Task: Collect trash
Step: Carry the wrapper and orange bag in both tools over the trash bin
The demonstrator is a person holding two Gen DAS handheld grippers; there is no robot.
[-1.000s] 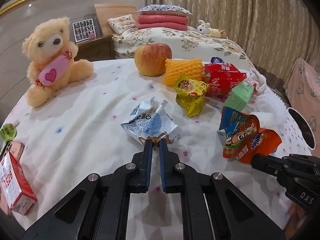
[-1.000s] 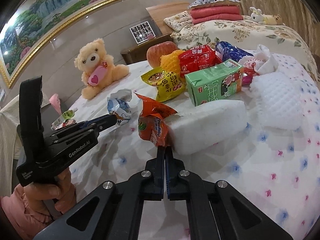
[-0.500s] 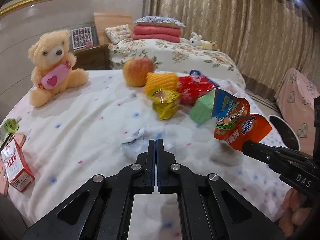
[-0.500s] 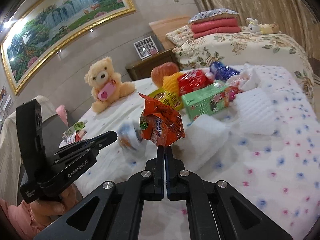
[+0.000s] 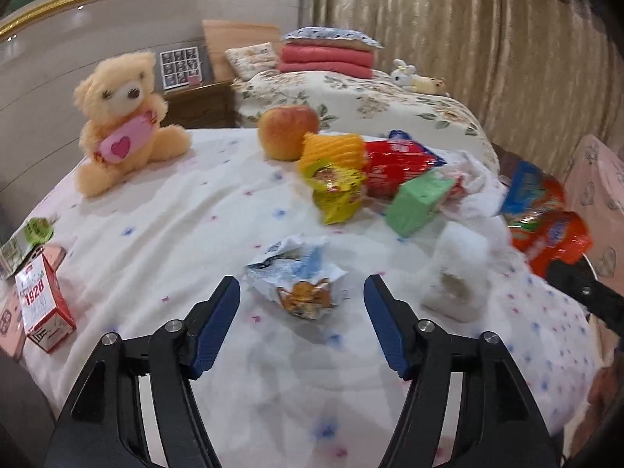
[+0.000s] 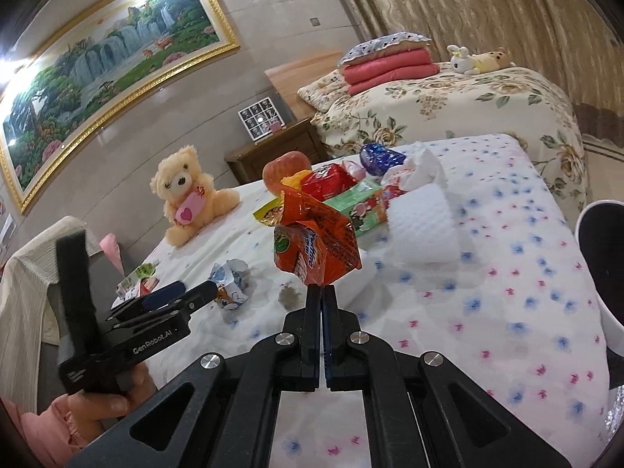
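Bed (image 5: 218, 210) under flowered sheet, litter strewn ahead of both tools; right gripper (image 6: 321, 292) clamped on orange snack bag (image 6: 316, 241), now lifted clear of the sheet; left gripper (image 5: 302, 296) jaws have just been opening, crumpled blue-white wrapper (image 5: 296, 277) lying loose between them, untouched; judgement: wrapper slipped or released, needs re-gripping; bag ready for bin.

warm indoor light, fisheye-warped, slightly blurred
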